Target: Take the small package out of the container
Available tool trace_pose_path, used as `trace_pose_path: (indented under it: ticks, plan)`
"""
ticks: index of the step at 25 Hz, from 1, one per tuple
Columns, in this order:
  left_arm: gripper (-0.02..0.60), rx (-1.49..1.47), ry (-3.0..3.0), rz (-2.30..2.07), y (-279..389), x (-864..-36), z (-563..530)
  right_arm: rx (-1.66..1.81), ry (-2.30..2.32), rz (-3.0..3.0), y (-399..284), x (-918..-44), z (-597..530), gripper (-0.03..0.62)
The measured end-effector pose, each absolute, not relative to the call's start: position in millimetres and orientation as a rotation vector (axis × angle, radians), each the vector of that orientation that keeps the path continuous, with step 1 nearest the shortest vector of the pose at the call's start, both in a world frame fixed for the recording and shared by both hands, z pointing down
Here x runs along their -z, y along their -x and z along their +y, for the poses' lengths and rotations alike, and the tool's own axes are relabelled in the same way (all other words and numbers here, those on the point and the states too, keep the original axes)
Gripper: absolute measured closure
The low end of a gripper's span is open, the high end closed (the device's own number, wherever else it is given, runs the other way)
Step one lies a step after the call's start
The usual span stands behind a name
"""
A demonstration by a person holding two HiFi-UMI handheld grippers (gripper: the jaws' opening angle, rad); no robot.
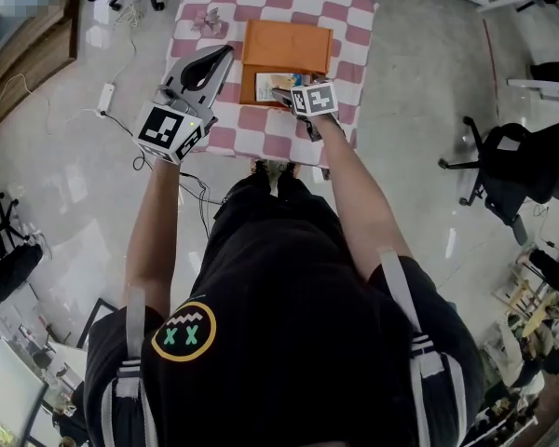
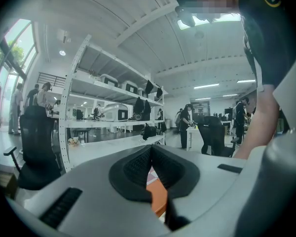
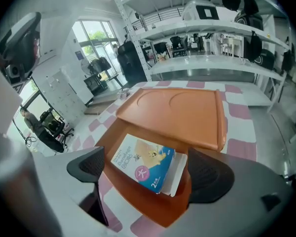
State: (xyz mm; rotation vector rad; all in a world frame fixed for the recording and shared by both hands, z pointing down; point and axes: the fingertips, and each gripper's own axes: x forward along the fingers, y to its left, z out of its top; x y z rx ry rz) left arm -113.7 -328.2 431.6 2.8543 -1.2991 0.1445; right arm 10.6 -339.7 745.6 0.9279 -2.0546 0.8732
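Note:
An orange container stands open on the pink-and-white checked table, its lid folded back. A small white-and-blue package lies inside it. My right gripper points steeply down over the box with its jaws wide on either side of the package, the pads not touching it. My left gripper is held level over the table's left part, its jaws touching with nothing between them.
A small pale crumpled thing lies at the table's far left corner. The checked table has floor all round it. Office chairs stand to the right, and a power strip with cables lies on the floor to the left.

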Motion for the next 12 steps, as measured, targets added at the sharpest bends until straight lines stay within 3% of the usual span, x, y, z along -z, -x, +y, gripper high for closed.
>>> trace_pose_path:
  ticks: [12]
  plan:
    - [0.565, -0.139, -2.828, -1.322, 130, -436, -326, -1.134, -0.904, -1.855, -10, -783, -326, 0.095]
